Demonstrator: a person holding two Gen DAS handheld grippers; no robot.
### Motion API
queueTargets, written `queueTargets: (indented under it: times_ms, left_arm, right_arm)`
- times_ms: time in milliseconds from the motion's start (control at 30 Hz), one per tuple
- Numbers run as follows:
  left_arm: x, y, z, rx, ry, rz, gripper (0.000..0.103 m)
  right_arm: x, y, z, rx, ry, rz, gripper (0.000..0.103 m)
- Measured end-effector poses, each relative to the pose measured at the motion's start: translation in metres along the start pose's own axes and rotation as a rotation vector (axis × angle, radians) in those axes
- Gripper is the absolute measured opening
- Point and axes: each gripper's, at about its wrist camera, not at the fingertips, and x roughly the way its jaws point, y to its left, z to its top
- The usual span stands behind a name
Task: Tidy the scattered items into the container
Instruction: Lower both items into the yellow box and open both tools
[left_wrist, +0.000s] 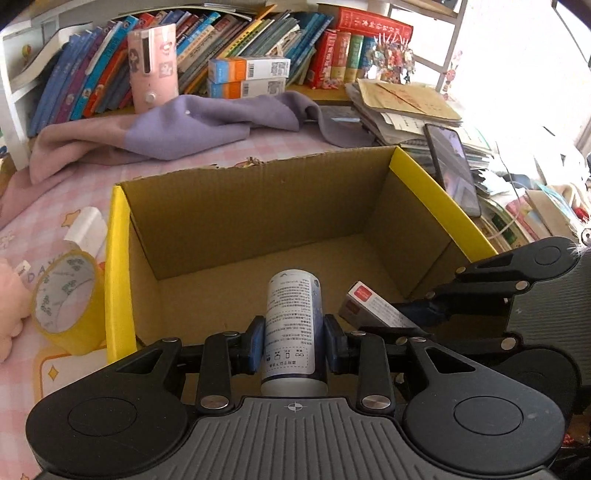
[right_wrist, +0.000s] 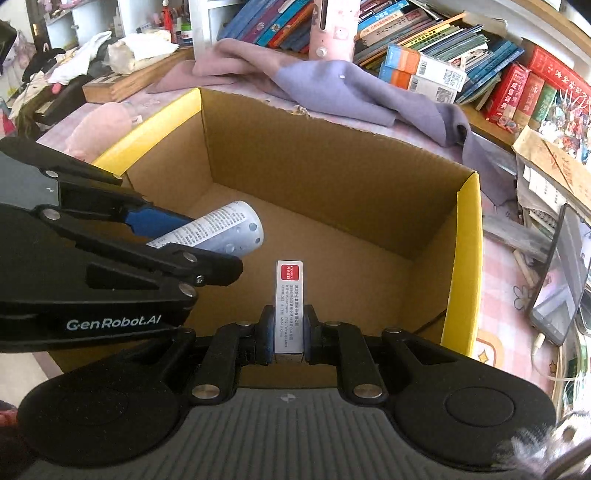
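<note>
The left claw (left_wrist: 294, 341) is clamped around a white bottle (left_wrist: 293, 325) and the right claw (right_wrist: 289, 338) pinches a slim white packet (right_wrist: 289, 306), both carried lengthwise over the near end of the cardboard box (left_wrist: 258, 206), probably so each can be let go onto its bare floor. Beyond the box's left wall a roll of yellow tape (left_wrist: 68, 299) waits on the bench (left_wrist: 184, 158), likely next to go in.

I see the cardboard box (left_wrist: 258, 206) at frame centre on the counter (left_wrist: 33, 229), a tape roll (left_wrist: 66, 299) just beside its left wall. Behind it lies a cloth (left_wrist: 184, 125), with books (left_wrist: 92, 74) along the top and a phone (left_wrist: 454, 170) at right.
</note>
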Motion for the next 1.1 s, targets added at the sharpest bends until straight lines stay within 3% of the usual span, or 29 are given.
queueTargets:
  times_ms: [533,667,800,1100]
  left_arm:
    - [-0.013,-0.003,-0.008,-0.030,-0.033,0.046,0.042]
    - [-0.025,-0.003,-0.010,-0.037,-0.076,0.058,0.045]
    - [-0.041,-0.006,-0.014,-0.034,-0.133,0.085,0.065]
    - [-0.092,-0.007,-0.025,-0.010,-0.279,0.066,0.074]
  right_arm:
    - [-0.007,-0.002,-0.004,0.019,-0.011,0.008,0.028]
    - [-0.014,-0.004,-0.006,0.048,-0.052,-0.002,0.039]
    - [-0.024,-0.003,-0.009,0.077,-0.090,-0.007,0.042]
    - [-0.067,0.019,-0.015,0.097,-0.239,-0.075,0.050]
